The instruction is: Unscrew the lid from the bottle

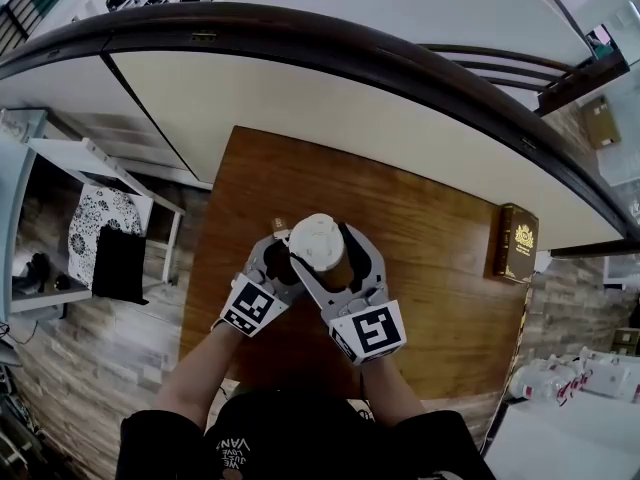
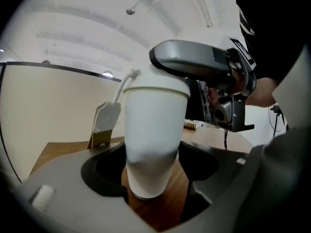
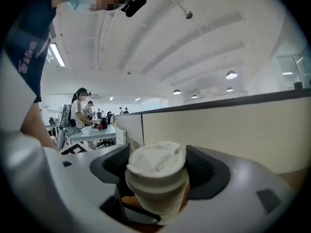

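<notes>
Wooden table [image 1: 430, 228], white bottle [image 2: 153, 130] upright near its middle, lid [image 3: 156, 161] still on; left gripper [image 2: 150, 178] clamped on the lower body, right gripper [image 3: 158, 174] spread wide around the lid, pads clear of it. Risk: if the right closes off-centre or grabs the body, the bottle could twist in the left grip or tip.

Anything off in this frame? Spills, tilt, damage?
No spill or damage. The bottle stands upright on the table with its lid on. One oddity: a tag on a string hangs from the lid's edge and might snag as the lid turns.
</notes>
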A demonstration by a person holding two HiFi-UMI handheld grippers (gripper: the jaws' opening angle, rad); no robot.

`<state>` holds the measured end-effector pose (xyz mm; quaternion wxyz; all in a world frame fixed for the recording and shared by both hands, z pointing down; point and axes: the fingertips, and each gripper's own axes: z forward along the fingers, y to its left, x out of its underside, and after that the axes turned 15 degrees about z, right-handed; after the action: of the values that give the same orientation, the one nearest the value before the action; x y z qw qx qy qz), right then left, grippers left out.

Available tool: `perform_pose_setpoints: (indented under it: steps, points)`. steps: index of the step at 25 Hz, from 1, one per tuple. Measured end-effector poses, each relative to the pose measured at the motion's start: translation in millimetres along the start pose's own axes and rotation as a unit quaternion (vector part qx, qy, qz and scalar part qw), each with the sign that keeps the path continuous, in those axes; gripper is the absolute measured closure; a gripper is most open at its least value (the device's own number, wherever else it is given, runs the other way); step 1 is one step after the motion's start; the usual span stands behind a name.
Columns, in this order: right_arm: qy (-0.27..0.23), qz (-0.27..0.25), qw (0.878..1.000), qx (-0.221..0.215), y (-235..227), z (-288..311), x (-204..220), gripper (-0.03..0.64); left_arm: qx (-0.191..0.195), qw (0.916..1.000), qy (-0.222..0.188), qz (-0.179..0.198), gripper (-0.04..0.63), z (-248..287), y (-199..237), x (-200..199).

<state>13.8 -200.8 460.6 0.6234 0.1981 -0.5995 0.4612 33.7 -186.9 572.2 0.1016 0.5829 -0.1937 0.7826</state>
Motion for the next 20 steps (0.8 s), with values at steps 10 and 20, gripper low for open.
perform_pose_setpoints:
  steps: [10, 20]
  points:
    - [0.019, -0.009, 0.999, 0.026, 0.7, -3.5, -6.9, 0.291, -0.004, 1.0000, 0.002, 0.003, 0.255, 1.7, -2.5, 1.1]
    - [-0.032, 0.040, 0.999, 0.005, 7.1, -15.4, -48.7, 0.291, 0.000, 1.0000, 0.008, -0.004, 0.255, 2.4, -1.5, 3.6]
